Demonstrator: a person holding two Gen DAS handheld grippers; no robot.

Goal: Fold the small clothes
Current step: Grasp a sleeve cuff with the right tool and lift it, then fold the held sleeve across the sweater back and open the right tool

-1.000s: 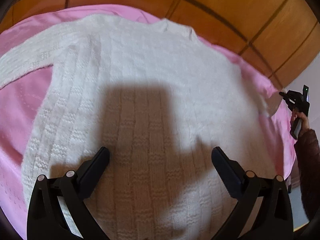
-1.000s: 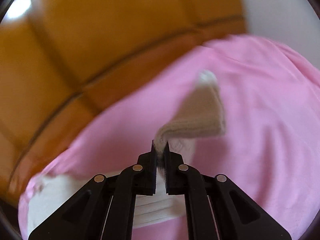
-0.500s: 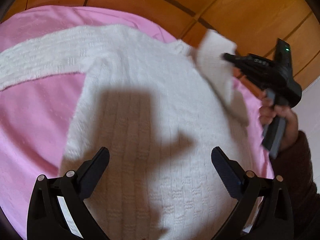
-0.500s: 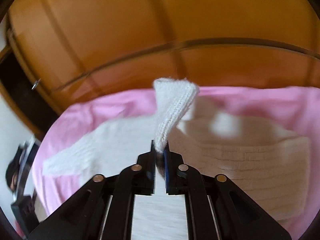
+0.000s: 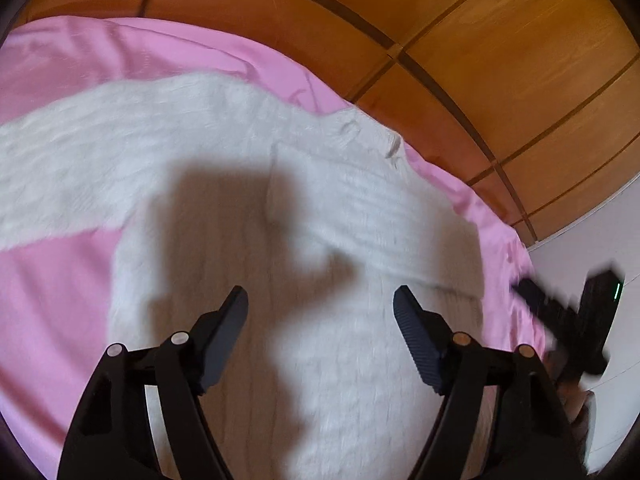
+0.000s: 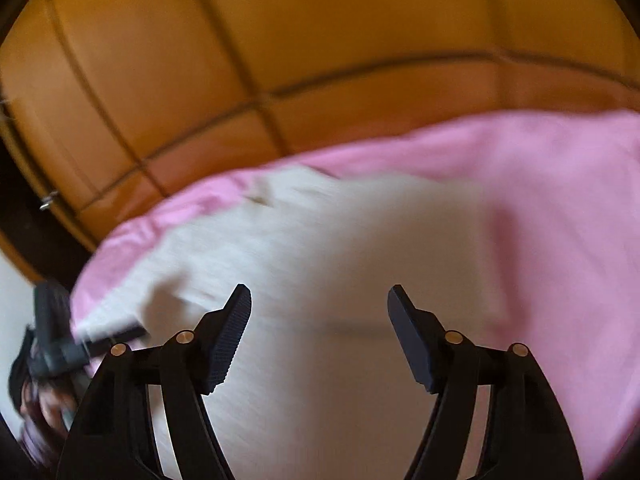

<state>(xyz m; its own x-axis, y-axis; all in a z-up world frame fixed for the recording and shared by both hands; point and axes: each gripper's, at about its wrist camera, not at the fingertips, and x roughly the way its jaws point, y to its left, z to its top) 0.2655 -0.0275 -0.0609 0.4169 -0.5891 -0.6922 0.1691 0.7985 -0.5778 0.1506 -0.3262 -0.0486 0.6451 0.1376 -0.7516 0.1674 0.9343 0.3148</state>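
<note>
A white knitted sweater (image 5: 248,208) lies on a pink sheet (image 5: 52,304). One sleeve stretches out to the left and the other sleeve (image 5: 384,224) lies folded across the body. My left gripper (image 5: 320,320) hovers open and empty above the lower body of the sweater. My right gripper (image 6: 320,312) is open and empty above the sweater (image 6: 320,248), which is blurred in the right wrist view. The right gripper also shows in the left wrist view (image 5: 568,320) at the right edge, blurred. The left gripper shows at the left edge of the right wrist view (image 6: 72,344).
An orange wooden panelled wall (image 5: 460,40) runs behind the bed and also fills the top of the right wrist view (image 6: 280,32). A white wall (image 5: 592,240) stands at the right beyond the sheet's edge.
My right gripper carried the sleeve across the sweater body, let it go and opened, then drew back to the right. The sleeve now lies folded on the body. My left gripper stayed open.
</note>
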